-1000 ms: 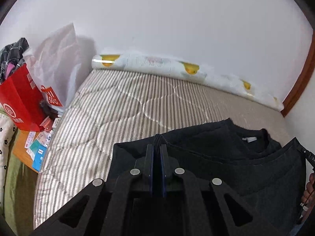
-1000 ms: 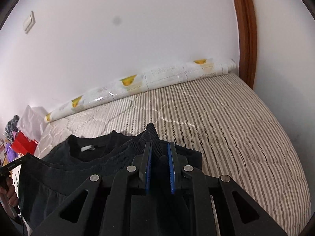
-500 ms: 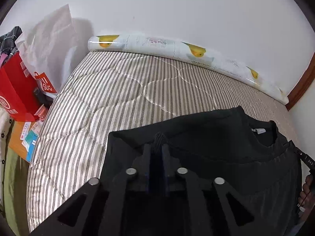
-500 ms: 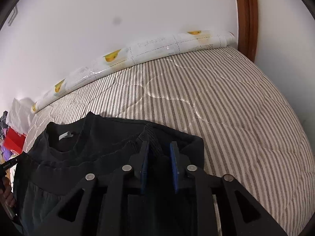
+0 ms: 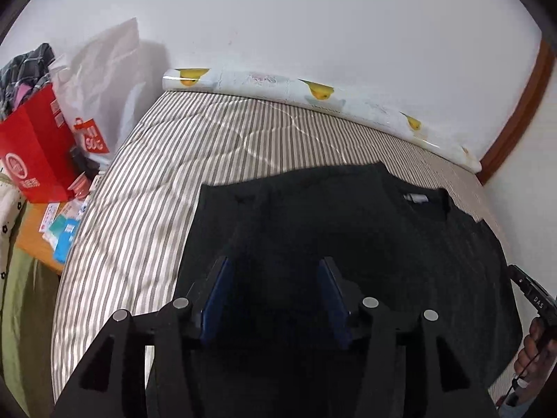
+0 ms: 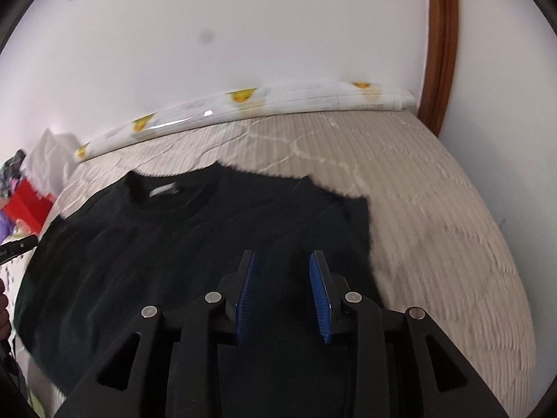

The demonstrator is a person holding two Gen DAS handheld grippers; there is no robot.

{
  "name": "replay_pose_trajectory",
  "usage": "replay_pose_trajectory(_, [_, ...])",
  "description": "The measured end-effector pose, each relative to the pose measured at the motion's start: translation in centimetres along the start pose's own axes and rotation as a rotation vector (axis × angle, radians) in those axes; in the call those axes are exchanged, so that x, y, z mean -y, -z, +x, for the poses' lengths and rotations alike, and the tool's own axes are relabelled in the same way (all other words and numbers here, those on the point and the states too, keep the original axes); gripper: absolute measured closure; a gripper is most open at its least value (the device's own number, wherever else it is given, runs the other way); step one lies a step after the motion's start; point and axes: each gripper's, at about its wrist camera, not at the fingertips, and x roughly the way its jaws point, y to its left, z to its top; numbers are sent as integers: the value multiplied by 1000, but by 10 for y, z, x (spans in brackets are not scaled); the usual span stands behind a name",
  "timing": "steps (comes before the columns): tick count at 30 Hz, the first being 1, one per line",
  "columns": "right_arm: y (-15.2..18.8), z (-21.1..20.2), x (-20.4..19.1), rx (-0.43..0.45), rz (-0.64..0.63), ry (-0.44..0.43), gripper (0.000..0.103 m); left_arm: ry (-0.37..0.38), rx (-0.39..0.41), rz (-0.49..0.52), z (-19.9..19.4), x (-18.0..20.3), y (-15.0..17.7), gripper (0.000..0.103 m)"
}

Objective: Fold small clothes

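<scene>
A black sweater [image 5: 348,230] lies folded on the striped mattress [image 5: 195,160], collar with a white label toward the wall. My left gripper [image 5: 275,271] is open just above the sweater's left part, blue pads apart, holding nothing. In the right wrist view the same sweater [image 6: 167,237] lies flat, its white neck label [image 6: 163,190] at the far edge. My right gripper [image 6: 283,264] is open above the sweater's right part, empty. The other gripper's tip [image 6: 17,245] shows at the left edge.
A rolled mat with yellow prints [image 5: 313,92] lies along the white wall. A red paper bag [image 5: 31,146] and a white plastic bag [image 5: 101,80] stand left of the mattress. A brown wooden door frame [image 6: 438,48] rises at the right.
Both grippers were shut on the sweater's folded edge and carried it forward and down. Now both have opened and let go; the sweater lies flat on the mattress.
</scene>
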Motion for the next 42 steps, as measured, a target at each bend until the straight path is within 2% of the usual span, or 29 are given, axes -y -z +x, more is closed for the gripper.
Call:
replay_pose_trajectory(4, [23,-14,-30,-12,-34,-37,65,29,-1,-41,-23,-17,31,53])
replay_pose_trajectory(13, [74,-25,-113,-38,-133,-139,65,74,0,-89,-53,-52,92,55])
replay_pose_trajectory(17, [82,-25,-144,-35,-173,-164,65,99,2,-84,-67,-62,113,55])
replay_pose_trajectory(22, [88,-15,-176,-11,-221,-121,65,116,-21,-94,-74,-73,138,55])
replay_pose_trajectory(25, [95,-4,-185,-29,-244,-78,66,112,-36,-136,-70,-80,149,55])
replay_pose_trajectory(28, [106,-2,-184,-27,-258,-66,66,142,-57,-185,-58,-89,157,54])
replay_pose_trajectory(30, [111,-5,-182,-26,-266,-61,66,172,-20,-209,-59,-93,159,53])
replay_pose_trajectory(35, [120,-12,-180,-23,-282,-45,65,277,-8,-270,-53,-102,157,52])
replay_pose_trajectory(42, [130,-16,-182,7,-286,-3,64,327,24,-297,-43,-100,150,44])
